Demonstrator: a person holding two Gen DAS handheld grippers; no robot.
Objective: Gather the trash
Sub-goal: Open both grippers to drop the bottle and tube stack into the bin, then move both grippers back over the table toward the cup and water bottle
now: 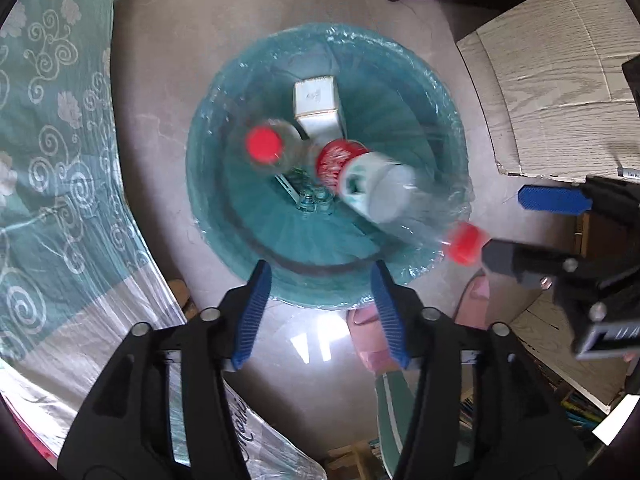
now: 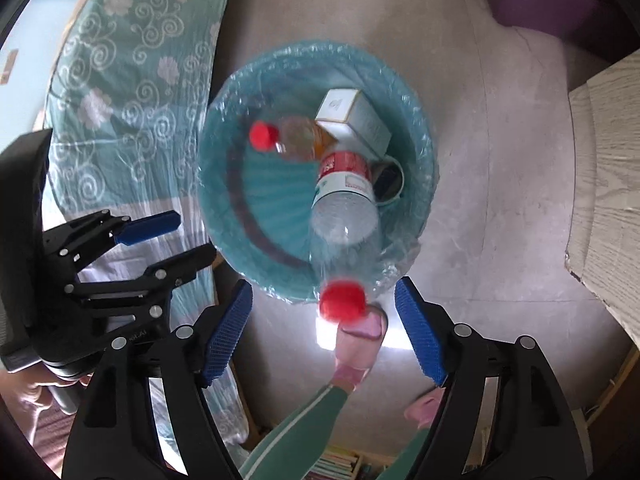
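Observation:
A teal trash bin [image 1: 224, 184] [image 2: 248, 208] lined with a plastic bag stands on the floor below both grippers. A clear plastic bottle with a red cap [image 1: 392, 196] [image 2: 344, 220] is blurred in mid-air over the bin's rim, touched by neither gripper. In the bin lie another red-capped bottle [image 1: 266, 146] [image 2: 288, 138] and a white box [image 1: 318, 104] [image 2: 352, 118]. My left gripper [image 1: 320, 276] [image 2: 188, 236] is open and empty above the bin's near rim. My right gripper [image 2: 324, 292] [image 1: 508, 228] is open and empty, just behind the bottle's cap.
A bed with a teal floral cover [image 1: 52, 140] [image 2: 120, 80] lies to the left. A wooden desk with cardboard [image 1: 560, 80] [image 2: 608, 200] stands to the right. The person's pink slippers [image 1: 372, 340] [image 2: 360, 344] are on the floor below the bin.

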